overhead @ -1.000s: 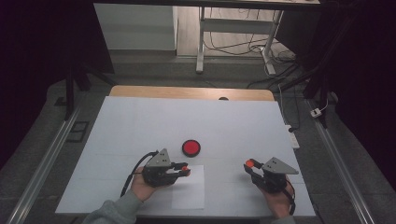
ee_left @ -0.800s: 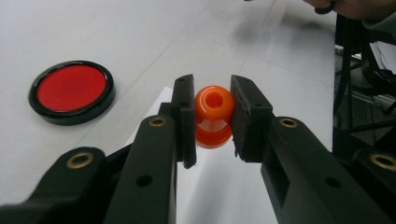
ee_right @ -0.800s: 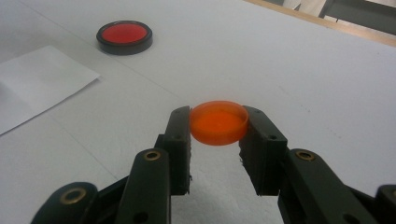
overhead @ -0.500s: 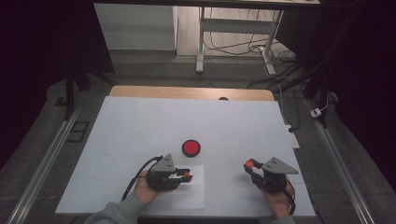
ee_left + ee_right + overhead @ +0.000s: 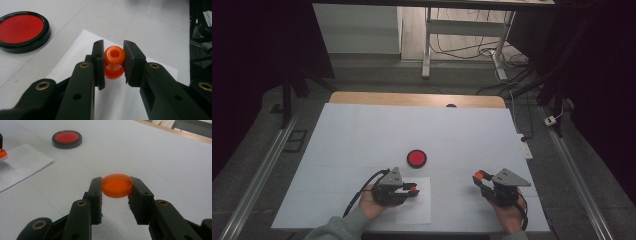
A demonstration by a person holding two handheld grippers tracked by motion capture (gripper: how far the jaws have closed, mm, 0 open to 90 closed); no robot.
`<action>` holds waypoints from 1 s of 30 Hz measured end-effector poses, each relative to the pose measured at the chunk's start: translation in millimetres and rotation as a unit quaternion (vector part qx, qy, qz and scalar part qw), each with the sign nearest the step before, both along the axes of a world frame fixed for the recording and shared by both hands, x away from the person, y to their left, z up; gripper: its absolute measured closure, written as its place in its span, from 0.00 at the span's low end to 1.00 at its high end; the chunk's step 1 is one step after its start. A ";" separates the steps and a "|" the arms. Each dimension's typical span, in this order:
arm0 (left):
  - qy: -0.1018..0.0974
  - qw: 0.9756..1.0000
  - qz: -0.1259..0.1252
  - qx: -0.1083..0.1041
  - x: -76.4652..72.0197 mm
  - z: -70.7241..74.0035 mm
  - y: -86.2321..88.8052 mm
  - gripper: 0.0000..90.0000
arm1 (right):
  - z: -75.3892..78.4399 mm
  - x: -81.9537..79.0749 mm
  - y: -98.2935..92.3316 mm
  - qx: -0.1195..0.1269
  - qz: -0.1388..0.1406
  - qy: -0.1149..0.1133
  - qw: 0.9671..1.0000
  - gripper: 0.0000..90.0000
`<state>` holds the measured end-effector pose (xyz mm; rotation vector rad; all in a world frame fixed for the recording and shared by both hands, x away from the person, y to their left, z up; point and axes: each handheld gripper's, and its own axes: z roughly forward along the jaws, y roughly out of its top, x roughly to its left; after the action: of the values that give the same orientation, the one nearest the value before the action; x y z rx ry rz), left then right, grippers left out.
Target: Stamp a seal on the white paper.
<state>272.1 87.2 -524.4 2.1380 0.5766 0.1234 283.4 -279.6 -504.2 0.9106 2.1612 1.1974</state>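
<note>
Orange spool sat pinched in my left gripper; my right gripper clamped an orange disc edgewise, which I feared might squirt free.

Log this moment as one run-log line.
left gripper: shut on orange stamp, over white paper | right gripper: shut on orange cap | red ink pad: open, on table

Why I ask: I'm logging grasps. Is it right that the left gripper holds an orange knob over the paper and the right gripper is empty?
Not quite. The right gripper is shut on an orange cap, as the right gripper view shows. The left gripper does hold the knob over the paper.
</note>
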 end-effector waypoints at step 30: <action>-0.013 0.999 0.004 0.033 -2.2 -8.5 -7.7 0.81 | -0.3 0.2 -0.3 0.000 0.001 0.000 1.000 0.71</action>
<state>269.9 79.5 -532.9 2.1957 0.5736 0.1770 283.6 -279.9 -504.6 0.9098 2.1625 1.1972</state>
